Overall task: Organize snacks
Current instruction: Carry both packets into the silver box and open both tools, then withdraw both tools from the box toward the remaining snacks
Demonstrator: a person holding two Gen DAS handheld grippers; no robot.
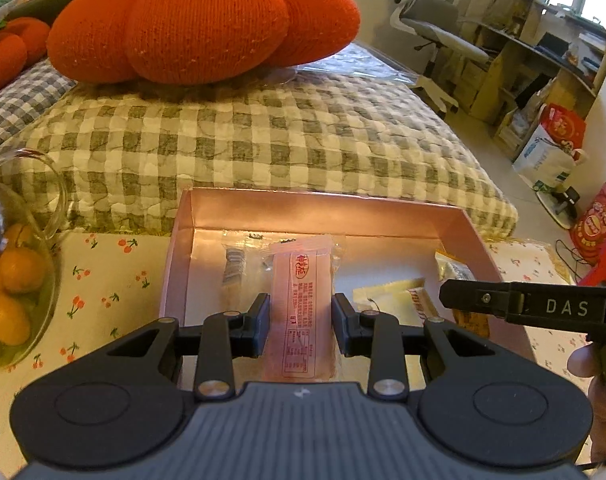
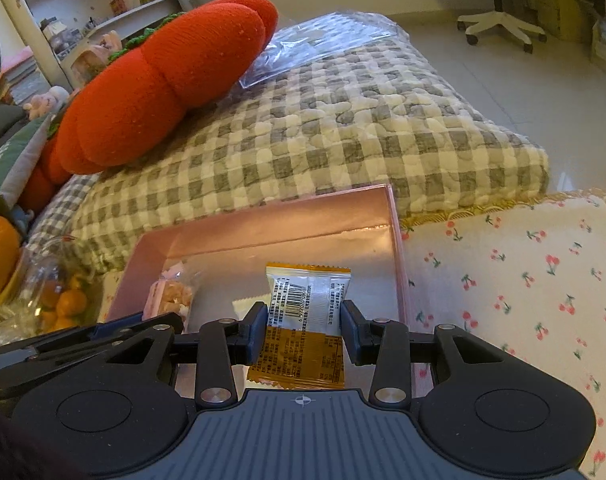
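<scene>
Over the pink box (image 1: 263, 206), the left tongs (image 1: 301, 322) gripped a pink packet (image 1: 301, 300), and just right, the right tongs (image 2: 303, 330) clamped an orange packet (image 2: 303, 320), beside the bed (image 1: 263, 140).

A lived-in room at home, part bedroom, part study.

From my feed I see a bed under a checked quilt (image 1: 263, 140) with a big knitted tomato cushion (image 1: 203, 20) on it, and a worktop covered by a cherry-print cloth (image 2: 523, 280) that carries a glass bowl of small oranges (image 1: 11, 280). Beyond the bed stand a swivel office chair (image 1: 435, 20), a cluttered desk (image 1: 543, 64) by a window, and bookshelves (image 2: 103, 12); shopping bags (image 1: 551, 152) sit on the tiled floor (image 2: 483, 80).
</scene>
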